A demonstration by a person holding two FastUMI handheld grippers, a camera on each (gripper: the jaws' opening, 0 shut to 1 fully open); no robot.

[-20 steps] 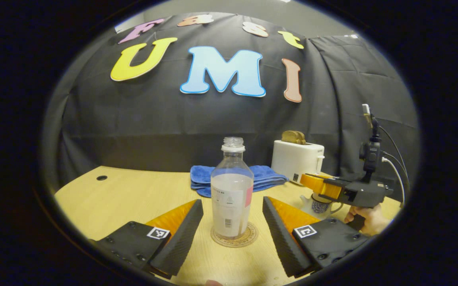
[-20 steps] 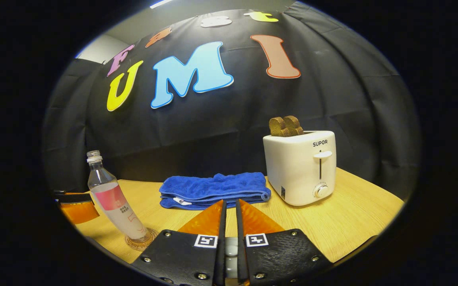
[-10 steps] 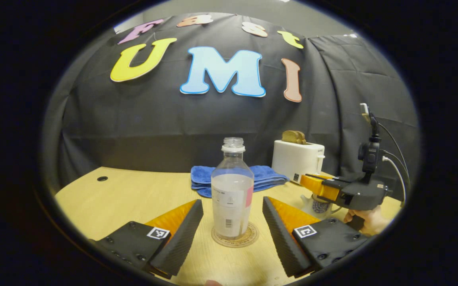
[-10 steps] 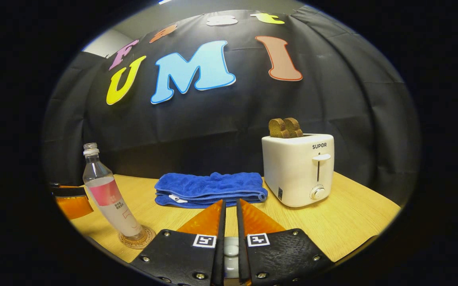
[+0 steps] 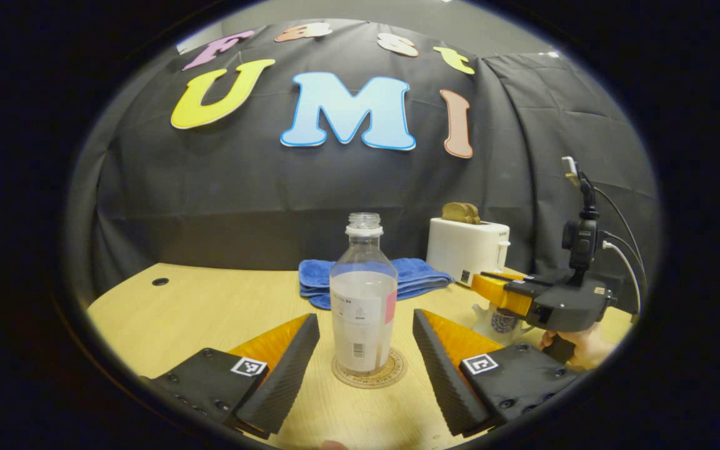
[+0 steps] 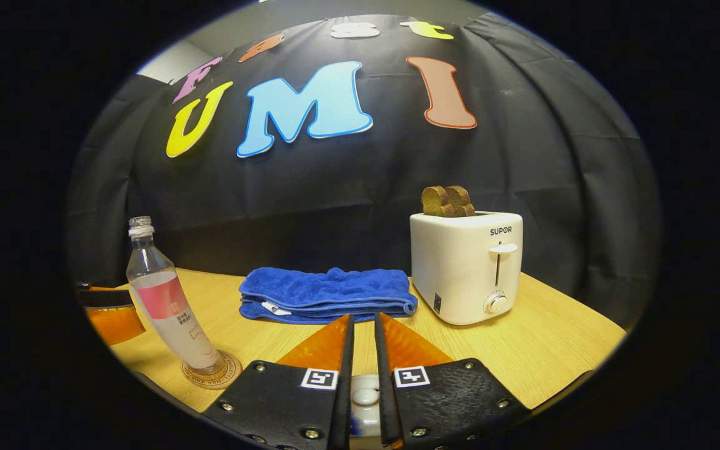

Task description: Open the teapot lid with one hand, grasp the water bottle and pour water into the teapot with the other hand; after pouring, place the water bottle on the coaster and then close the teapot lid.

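A capless clear water bottle (image 5: 363, 300), part full, stands upright on a round coaster (image 5: 391, 375). My left gripper (image 5: 365, 315) is open, one finger on each side of the bottle and clear of it. The right gripper (image 5: 482, 286), held by a hand, hovers over the white-and-blue teapot (image 5: 502, 322), which is mostly hidden behind it. In the right gripper view my right gripper (image 6: 361, 319) is shut, its fingers nipping the white lid knob (image 6: 365, 397) down between them. The bottle (image 6: 169, 312) and coaster (image 6: 229, 370) show at the left.
A folded blue towel (image 6: 329, 294) lies at the back of the wooden table (image 6: 554, 350). A white toaster (image 6: 466, 265) with two slices of toast stands to its right. A small hole (image 5: 160, 280) marks the table's far left.
The gap between the right gripper's fingers has widened slightly around the knob, and its view has levelled. The left gripper stays open around the standing bottle.
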